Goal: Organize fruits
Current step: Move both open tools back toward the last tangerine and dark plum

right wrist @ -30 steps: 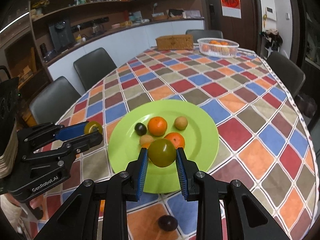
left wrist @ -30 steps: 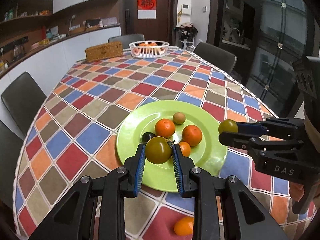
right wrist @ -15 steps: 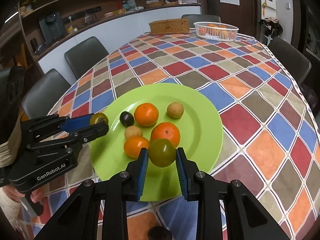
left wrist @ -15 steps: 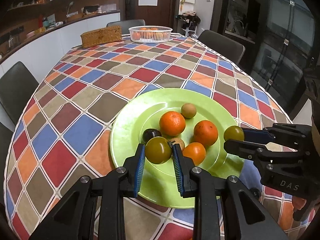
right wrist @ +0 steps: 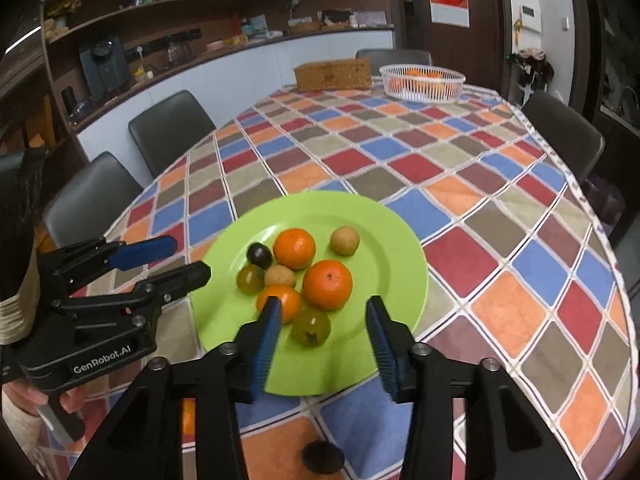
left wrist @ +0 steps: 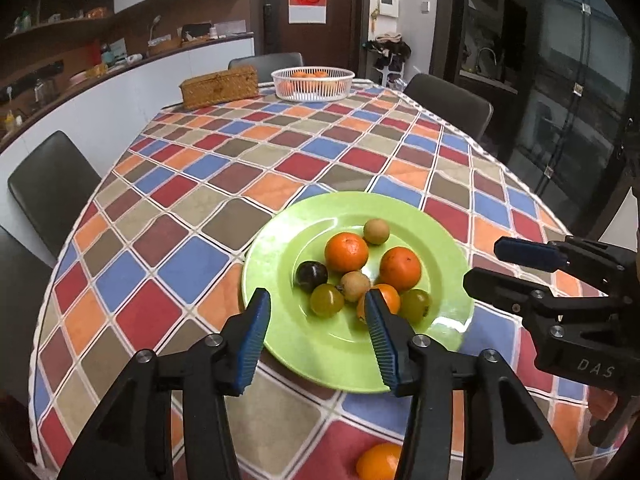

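A green plate (left wrist: 288, 344) on the chequered tablecloth holds three oranges, a dark plum (left wrist: 311, 276), two small tan fruits and two green tomatoes. My left gripper (left wrist: 318, 320) hangs over the plate's near edge with its jaws opening. One green tomato (left wrist: 327, 300) lies loose on the plate just past its tips, untouched by the pads. My right gripper (right wrist: 324, 316) is also opening, and the other green tomato (right wrist: 311, 327) rests free on the plate between its fingers. Each gripper shows in the other's view: the right gripper (left wrist: 486, 266), the left gripper (right wrist: 188, 256).
An orange (left wrist: 378, 462) and a dark fruit (right wrist: 322, 456) lie on the cloth near the front edge. A white basket (left wrist: 313, 83) of oranges and a wicker box (left wrist: 219, 87) stand at the far end. Dark chairs ring the table.
Both grippers, each shut on a green tomato before, have spread their jaws. The two tomatoes now lie on the plate beside the other fruit.
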A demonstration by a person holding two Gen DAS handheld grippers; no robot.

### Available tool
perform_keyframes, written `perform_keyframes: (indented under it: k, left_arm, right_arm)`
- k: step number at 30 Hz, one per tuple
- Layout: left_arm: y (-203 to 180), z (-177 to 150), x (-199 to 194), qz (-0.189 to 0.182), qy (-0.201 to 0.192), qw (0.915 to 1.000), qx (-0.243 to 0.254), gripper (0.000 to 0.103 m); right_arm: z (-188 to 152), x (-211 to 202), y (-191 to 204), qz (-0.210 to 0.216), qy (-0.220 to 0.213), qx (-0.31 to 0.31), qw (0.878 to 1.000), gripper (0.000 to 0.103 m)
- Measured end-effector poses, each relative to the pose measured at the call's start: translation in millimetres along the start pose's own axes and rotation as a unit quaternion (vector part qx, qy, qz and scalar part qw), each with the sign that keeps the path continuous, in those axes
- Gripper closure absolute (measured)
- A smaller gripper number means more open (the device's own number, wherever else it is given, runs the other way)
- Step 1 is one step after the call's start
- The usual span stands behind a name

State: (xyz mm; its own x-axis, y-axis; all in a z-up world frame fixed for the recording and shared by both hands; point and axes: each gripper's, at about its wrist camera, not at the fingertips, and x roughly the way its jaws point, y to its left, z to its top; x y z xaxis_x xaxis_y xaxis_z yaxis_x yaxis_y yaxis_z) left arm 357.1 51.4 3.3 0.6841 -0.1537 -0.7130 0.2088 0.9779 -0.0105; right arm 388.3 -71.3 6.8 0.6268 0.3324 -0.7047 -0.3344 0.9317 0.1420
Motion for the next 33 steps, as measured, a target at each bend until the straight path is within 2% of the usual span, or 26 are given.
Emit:
perform_keyframes:
  k: [9,18,33]
  left_arm:
    - [-12.7,-3.9,-54.1,0.021,-0.031,0.9993,0.005,0.046]
    - [-23.8,-25.8,-88.1,0.030,-0.054,0.9981,0.007,0.038]
    - [-35.7,-79.8,-83.3,0.035,-0.032,0.9989,0.003,0.037]
  right_arm:
    - [-3.2,-48.9,11.0,-0.008,-0.043,-0.009,0.999,0.052]
    - [-20.6,-74.0,19.2,-0.020,-0.057,-0.022,0.998,0.052]
    - [-70.6,-68.2,16.5,-0.023,-0.022,-0.023,0.999,0.052]
